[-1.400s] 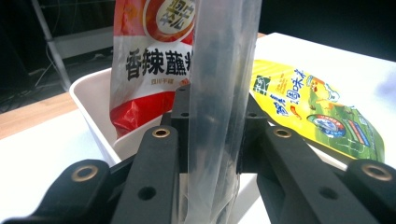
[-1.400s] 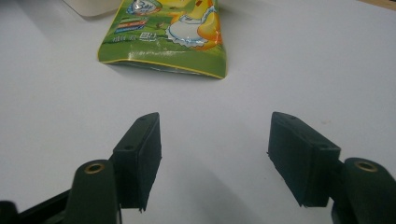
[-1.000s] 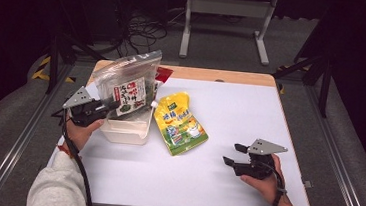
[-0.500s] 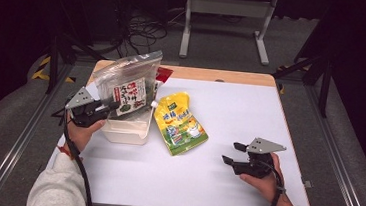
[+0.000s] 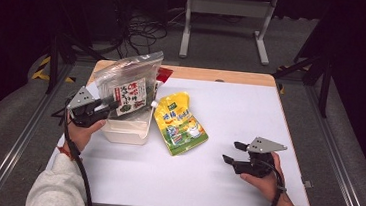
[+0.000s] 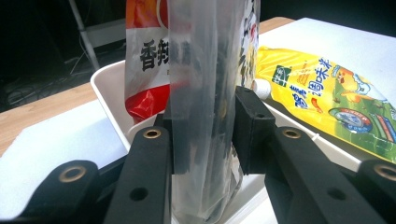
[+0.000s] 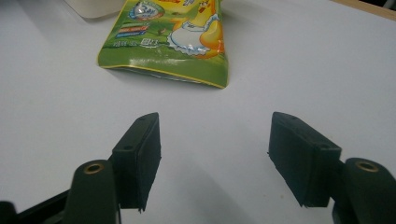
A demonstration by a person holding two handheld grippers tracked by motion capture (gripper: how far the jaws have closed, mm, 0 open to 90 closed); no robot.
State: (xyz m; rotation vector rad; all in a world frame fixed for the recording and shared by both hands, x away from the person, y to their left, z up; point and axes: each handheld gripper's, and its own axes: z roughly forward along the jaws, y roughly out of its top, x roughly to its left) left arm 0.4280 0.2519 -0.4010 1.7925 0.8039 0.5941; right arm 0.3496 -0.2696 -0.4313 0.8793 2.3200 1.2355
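Observation:
A clear bag (image 5: pixel 127 80) of dark contents with a printed label stands upright in a white bin (image 5: pixel 123 128). My left gripper (image 5: pixel 115 106) reaches in from the left, and its jaws have just been opening a little. In the left gripper view the bag (image 6: pixel 201 93) still sits between the left gripper (image 6: pixel 204 130) pads, touching both. A red packet (image 6: pixel 144 56) stands behind it in the bin (image 6: pixel 105 84). My right gripper (image 5: pixel 232 152) rests on the table at the right; it (image 7: pixel 215 154) is open with nothing between its jaws.
A yellow-green spouted pouch (image 5: pixel 179 123) lies flat on the white table (image 5: pixel 250 114) beside the bin, between the two grippers. The right gripper view looks at its bottom edge (image 7: pixel 173 32). The table's far edge is a wooden strip (image 5: pixel 213 75).

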